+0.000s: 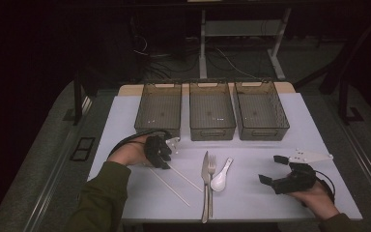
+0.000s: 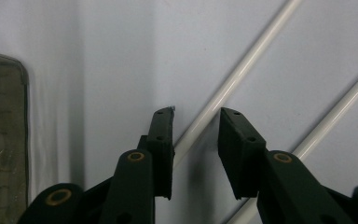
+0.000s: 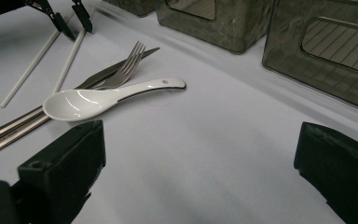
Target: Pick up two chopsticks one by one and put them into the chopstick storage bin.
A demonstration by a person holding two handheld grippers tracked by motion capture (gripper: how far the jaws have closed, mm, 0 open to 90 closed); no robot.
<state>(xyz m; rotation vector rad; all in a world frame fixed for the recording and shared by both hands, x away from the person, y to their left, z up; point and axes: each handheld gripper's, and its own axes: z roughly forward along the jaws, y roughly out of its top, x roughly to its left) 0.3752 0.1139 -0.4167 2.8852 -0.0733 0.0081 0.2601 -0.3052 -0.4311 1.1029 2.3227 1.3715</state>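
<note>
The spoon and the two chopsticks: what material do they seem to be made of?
The spoon looks like glazed white ceramic, though it may be melamine: it is glossy with bright highlights. The chopsticks look like smooth white plastic, with an even, faintly shiny surface.

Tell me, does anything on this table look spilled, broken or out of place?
Nothing looks spilled or broken. The three grey bins stand in a tidy row. The knife and fork lie side by side, the white spoon angled against them. The left hand-held gripper straddles one of two white chopsticks, its jaws not yet pressing it.
</note>
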